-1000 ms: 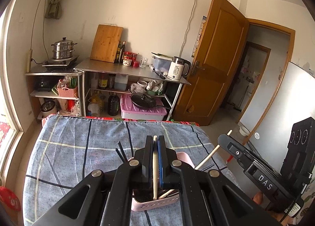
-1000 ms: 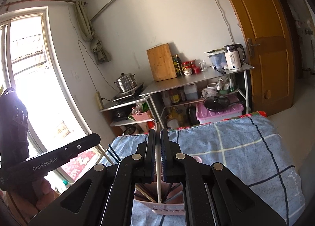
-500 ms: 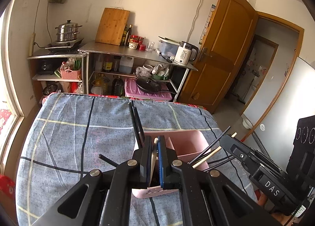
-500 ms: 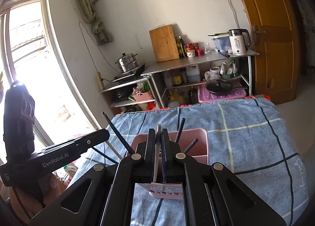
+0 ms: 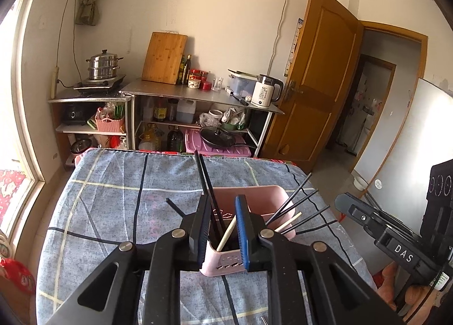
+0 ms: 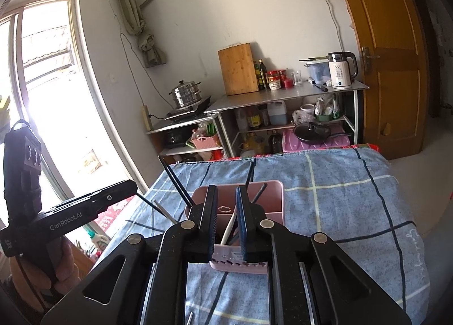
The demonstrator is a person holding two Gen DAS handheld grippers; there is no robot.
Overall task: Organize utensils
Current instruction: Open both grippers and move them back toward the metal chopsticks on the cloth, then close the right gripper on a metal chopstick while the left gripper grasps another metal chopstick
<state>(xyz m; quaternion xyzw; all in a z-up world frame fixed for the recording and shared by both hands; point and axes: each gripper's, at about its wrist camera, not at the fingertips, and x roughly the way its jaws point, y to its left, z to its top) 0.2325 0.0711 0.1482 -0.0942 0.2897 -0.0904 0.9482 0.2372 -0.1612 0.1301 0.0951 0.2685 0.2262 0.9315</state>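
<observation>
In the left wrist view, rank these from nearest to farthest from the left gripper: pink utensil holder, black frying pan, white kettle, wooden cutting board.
From the left gripper:
1. Pink utensil holder, on the checked cloth right at the fingertips.
2. Black frying pan, on the low shelf beyond the cloth's far edge.
3. White kettle, on the metal counter's right end.
4. Wooden cutting board, leaning on the back wall.

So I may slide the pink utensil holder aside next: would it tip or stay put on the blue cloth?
The pink holder looks like thin plastic, so probably light. Long black chopsticks stick out well above its rim and lean outward, so a quick shove might tip it. The soft checked cloth may bunch rather than let it slide.
</observation>
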